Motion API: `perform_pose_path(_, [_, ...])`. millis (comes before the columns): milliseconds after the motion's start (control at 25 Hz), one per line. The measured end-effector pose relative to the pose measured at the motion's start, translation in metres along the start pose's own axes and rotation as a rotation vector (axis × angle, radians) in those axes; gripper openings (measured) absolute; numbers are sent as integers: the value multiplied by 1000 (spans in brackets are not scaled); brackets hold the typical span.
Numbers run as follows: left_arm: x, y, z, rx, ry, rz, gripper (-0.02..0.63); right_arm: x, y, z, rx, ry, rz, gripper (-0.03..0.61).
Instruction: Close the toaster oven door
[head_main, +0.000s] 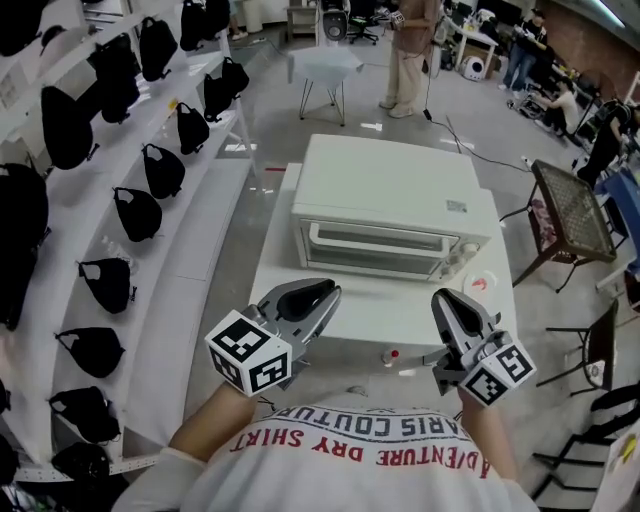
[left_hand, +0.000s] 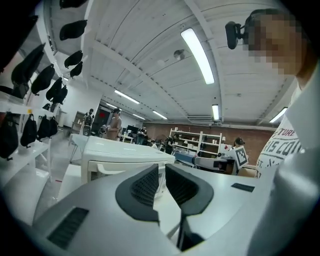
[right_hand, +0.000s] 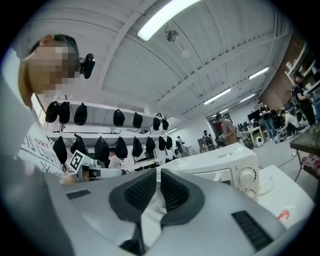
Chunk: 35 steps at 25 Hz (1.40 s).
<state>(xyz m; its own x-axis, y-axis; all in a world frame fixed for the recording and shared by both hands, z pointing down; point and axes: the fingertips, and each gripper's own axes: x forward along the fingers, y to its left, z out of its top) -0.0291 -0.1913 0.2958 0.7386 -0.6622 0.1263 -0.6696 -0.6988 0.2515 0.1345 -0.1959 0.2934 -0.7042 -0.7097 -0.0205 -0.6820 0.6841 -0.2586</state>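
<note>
Spanning 9 to 3, the toaster oven door (head_main: 375, 248) is found at 12 o'clock of the closed, empty left gripper (head_main: 318, 296) and right gripper (head_main: 450, 302).

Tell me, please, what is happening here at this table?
A person stands at a white table and holds a handheld tool in each hand. A white toaster oven sits on the table, and its door looks shut already. The left tool and the right tool are both held back near the person's body, apart from the oven. Each has its jaws close together with nothing between them.
</note>
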Motion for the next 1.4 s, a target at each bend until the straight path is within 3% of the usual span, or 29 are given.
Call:
perform_pose_path(160, [-10,-21,8,0,-21,-50,44,-5,26,4,-4,1,49,32])
perform_pose_path(480, [-19,-44,7,0,-14,-116,41,-18,43,4,-29,25,52,23])
perform_pose_path(1400, [-5,-49,-4,-36,-3,-91,41,-33,30,-3,-18,40,31,23])
